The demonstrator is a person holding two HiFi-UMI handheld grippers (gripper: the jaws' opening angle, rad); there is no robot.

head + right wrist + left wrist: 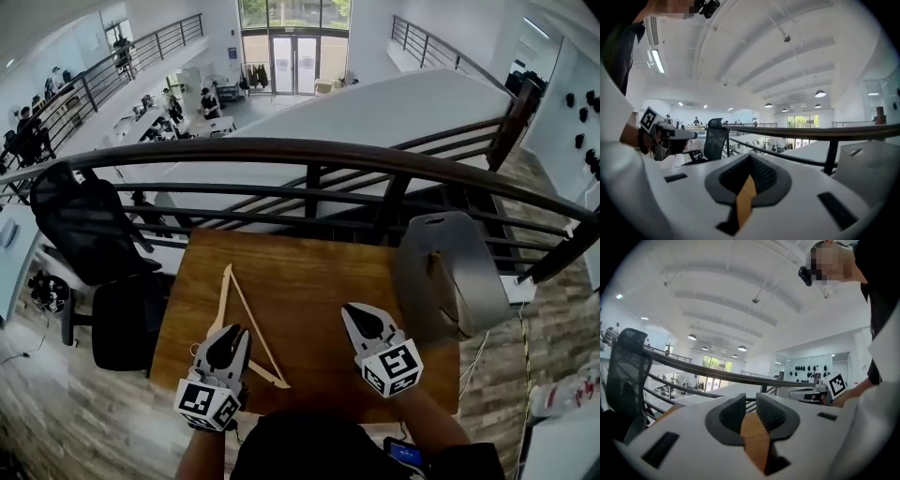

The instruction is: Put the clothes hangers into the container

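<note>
Our left gripper [225, 339] has its fingers pinching the near end of the wooden hanger [255, 330], which lies on the left half of the counter [309, 272]. Our right gripper [354, 314] hovers mid-counter, its fingers pressed together on nothing. The grey container [441, 272] stands at the counter's right edge.

TEXT: none readable in any view | MARKERS: black-and-white square markers, patterns only, no letters or digits, on the cube of the left gripper [229, 331] and the cube of the right gripper [352, 310] | ALSO SEEN: one such marker in each gripper view, equally wordless | BACKGROUND: any signs too small to read
</note>
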